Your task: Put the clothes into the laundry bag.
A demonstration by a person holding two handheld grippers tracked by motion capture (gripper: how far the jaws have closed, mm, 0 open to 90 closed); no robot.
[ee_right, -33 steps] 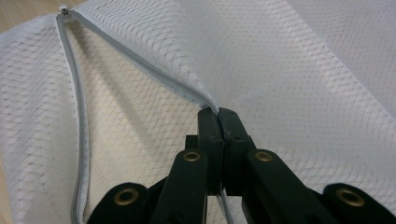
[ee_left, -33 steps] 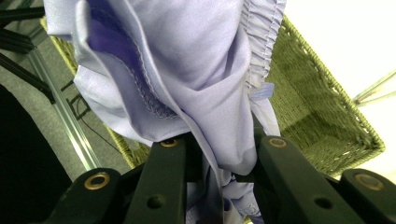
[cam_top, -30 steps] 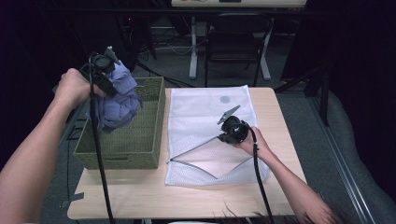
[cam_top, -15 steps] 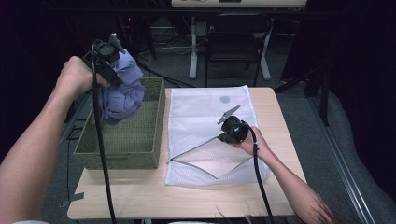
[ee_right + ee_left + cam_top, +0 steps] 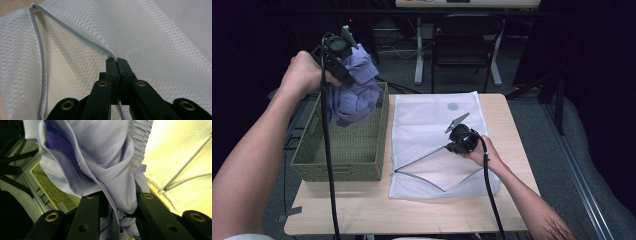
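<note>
Lavender garment (image 5: pixel 105 157) pinched (stitching close up), basket (image 5: pixel 357 150) overhead

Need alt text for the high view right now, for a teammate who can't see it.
The left tongs hold a bunched lavender garment above a green basket. The right tongs pinch the zipper edge of a white mesh laundry bag, holding its mouth open on the wooden table.
</note>
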